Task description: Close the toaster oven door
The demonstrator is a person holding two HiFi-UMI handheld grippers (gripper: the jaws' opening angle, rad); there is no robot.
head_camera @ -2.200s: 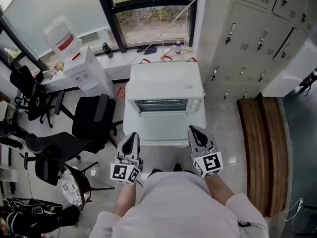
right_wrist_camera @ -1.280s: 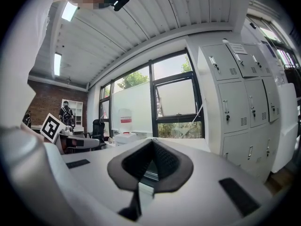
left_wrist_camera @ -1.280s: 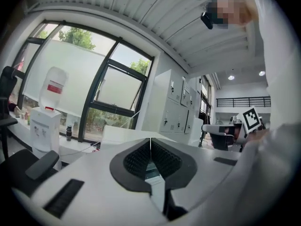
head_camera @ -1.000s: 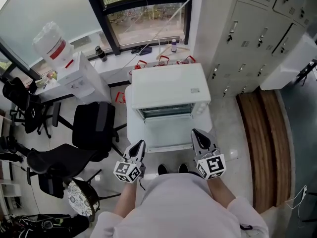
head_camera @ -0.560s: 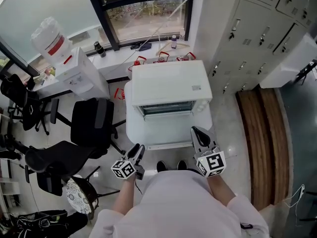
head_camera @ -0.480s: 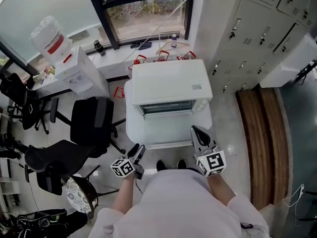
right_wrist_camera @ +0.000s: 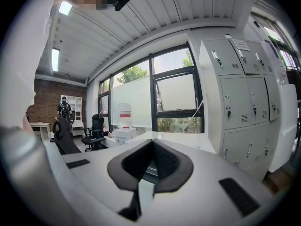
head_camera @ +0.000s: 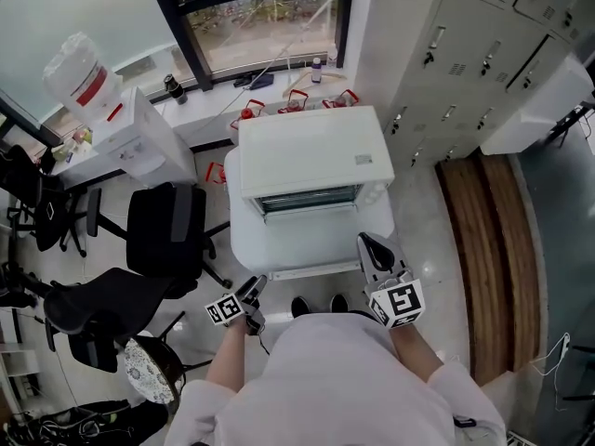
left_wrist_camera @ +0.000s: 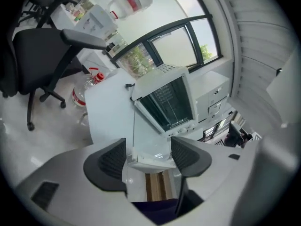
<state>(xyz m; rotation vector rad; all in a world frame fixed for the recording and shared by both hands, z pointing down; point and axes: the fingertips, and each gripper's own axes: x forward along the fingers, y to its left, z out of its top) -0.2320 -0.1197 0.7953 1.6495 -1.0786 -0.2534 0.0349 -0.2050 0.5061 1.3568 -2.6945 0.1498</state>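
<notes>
white toaster oven [head_camera: 311, 151], door [head_camera: 311, 242] open
the boxy oven sits upright on a white table [head_camera: 244, 235], front toward the person. its door is dropped flat and about level, jutting from the bottom of the dark opening [head_camera: 310, 198], where a wire rack shows. the door's free edge lies near the table's front edge.

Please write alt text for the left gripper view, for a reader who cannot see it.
The left gripper, whose jaws have just been opening, stands open in front of a white toaster oven; the edge of its lowered door shows in the gap, not gripped. The view is tilted; a black office chair and a window lie behind.
</notes>
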